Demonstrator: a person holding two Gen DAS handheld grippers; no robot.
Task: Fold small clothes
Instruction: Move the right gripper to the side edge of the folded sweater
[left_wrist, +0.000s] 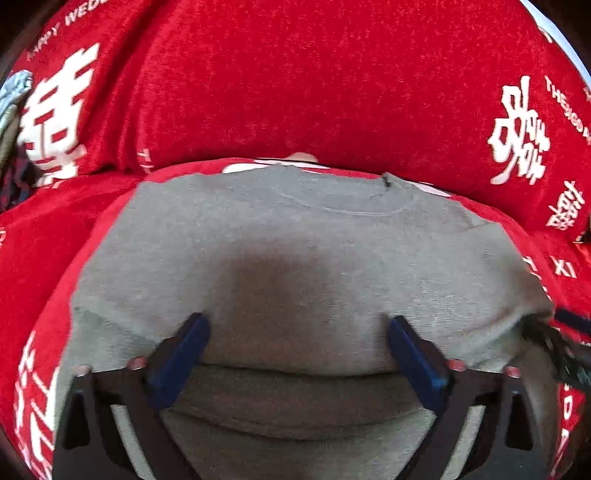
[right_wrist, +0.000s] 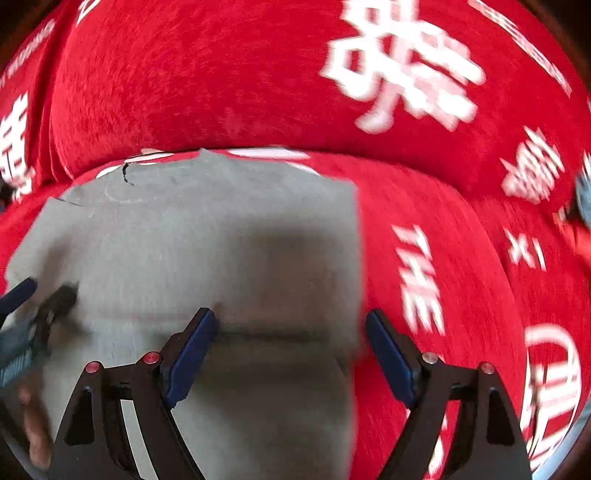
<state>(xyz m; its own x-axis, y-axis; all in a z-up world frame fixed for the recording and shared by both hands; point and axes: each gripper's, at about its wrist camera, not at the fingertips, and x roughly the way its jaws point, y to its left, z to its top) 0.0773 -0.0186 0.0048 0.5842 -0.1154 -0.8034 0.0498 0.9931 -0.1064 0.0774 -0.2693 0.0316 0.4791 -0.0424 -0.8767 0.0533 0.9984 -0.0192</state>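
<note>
A small grey shirt (left_wrist: 295, 236) lies flat on the red cover, its neckline at the far side and a fold crease running across near my fingers. My left gripper (left_wrist: 299, 332) hovers over the shirt's near part with its blue fingers wide open and nothing pinched. In the right wrist view the same shirt (right_wrist: 192, 236) fills the left half. My right gripper (right_wrist: 291, 325) is open too; its left finger is over the cloth and its right finger over the red cover, so the shirt's right edge runs between them. The left gripper (right_wrist: 40, 295) shows at that view's left edge.
A red sofa cover (left_wrist: 295, 81) with white characters and lettering covers the seat and the raised backrest behind the shirt. A grey-blue cloth (left_wrist: 11, 96) sits at the far left edge. A hand (right_wrist: 33, 424) shows at the lower left of the right wrist view.
</note>
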